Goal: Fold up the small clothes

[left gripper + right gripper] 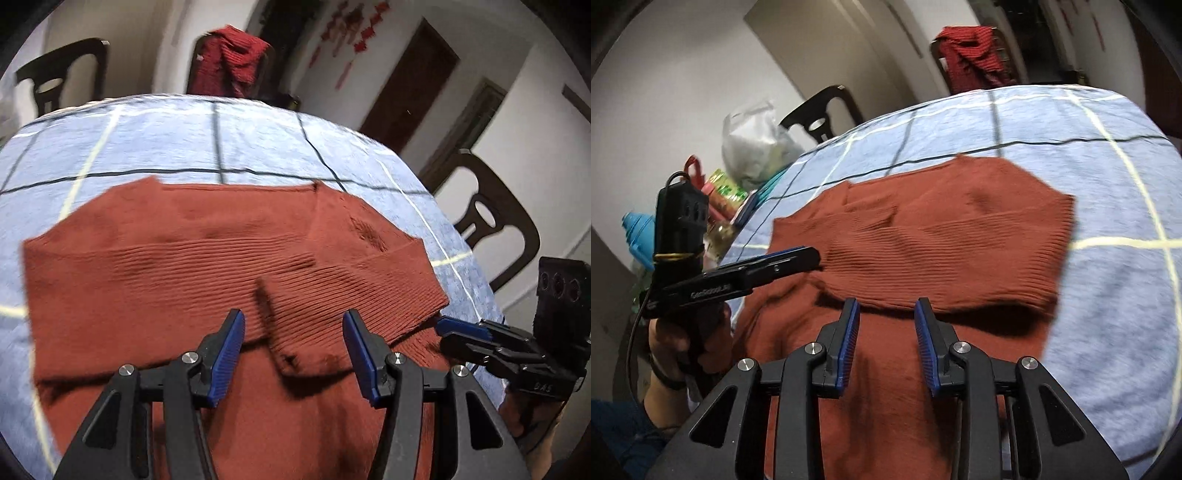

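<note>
Folding this sweater well looks to hinge on the flap already laid across its middle: judging by the ribbed hem lying doubled over the lower body, the next fold should take the near edge and carry it away evenly, with both grippers lifting at matching height so the knit does not skew. The sweater, rust-red and ribbed, lies flat on the surface, near its front edge and spread across most of the width, a sleeve folded inward over the chest. The surface wears a pale blue cloth crossed by dark and cream lines, which give handy guides for squaring the edges. Around it stand dark wooden chairs, one at the far side draped with a red knit; red paper ornaments hang on a white wall beside a brown door, and in the right view a bag and bottles crowd the left. The left gripper hovers over the near hem with fingers spread apart and holding nothing. The right gripper hangs likewise over the near body, fingers released and empty. A loose, stretchy knit like this will probably sag, so pinch well in from the corners.
</note>
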`<state>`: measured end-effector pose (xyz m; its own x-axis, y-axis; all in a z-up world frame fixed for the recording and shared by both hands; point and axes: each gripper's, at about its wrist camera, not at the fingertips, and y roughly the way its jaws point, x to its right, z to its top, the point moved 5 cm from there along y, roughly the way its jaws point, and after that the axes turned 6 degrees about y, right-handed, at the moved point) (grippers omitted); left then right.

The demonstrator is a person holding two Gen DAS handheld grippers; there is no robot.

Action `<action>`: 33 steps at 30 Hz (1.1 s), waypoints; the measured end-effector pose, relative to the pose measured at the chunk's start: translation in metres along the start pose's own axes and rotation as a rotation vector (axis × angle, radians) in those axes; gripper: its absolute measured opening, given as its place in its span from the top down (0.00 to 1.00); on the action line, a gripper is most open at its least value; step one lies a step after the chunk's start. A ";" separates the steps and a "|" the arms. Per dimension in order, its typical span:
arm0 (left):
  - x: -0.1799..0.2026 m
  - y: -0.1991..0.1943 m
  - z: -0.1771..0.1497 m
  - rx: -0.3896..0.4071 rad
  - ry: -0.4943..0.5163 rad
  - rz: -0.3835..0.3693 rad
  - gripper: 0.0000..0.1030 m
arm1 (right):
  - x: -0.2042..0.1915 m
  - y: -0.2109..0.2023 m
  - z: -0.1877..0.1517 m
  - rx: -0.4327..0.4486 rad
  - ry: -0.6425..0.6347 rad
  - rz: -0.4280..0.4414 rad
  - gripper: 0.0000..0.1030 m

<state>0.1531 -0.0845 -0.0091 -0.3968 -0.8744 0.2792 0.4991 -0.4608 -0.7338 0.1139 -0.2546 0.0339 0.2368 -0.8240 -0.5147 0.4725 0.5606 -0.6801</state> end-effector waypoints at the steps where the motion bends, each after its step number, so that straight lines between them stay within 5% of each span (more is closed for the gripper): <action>1: 0.001 0.007 -0.001 -0.018 0.000 0.001 0.50 | 0.002 0.000 0.001 0.003 0.009 -0.003 0.69; 8: 0.005 0.014 0.006 -0.027 0.007 -0.011 0.93 | 0.026 -0.004 0.000 0.014 0.062 -0.041 0.69; 17: 0.016 -0.030 0.056 0.147 0.060 -0.060 0.93 | 0.034 -0.006 0.009 0.043 0.064 -0.062 0.69; 24: -0.034 0.001 0.034 0.022 -0.072 -0.035 0.93 | 0.041 0.002 0.005 0.019 0.067 -0.099 0.69; 26: -0.033 0.003 0.021 -0.002 -0.064 -0.040 0.89 | 0.041 0.001 0.003 0.019 0.062 -0.101 0.69; 28: -0.032 0.004 0.012 -0.019 -0.061 -0.039 0.75 | 0.041 0.000 0.002 0.020 0.060 -0.100 0.69; 33: -0.025 0.012 0.007 -0.036 -0.047 -0.053 0.73 | 0.043 0.001 0.002 0.023 0.069 -0.095 0.69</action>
<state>0.1746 -0.0689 -0.0201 -0.3848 -0.8556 0.3463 0.4501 -0.5015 -0.7389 0.1258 -0.2901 0.0119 0.1314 -0.8655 -0.4833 0.5096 0.4772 -0.7160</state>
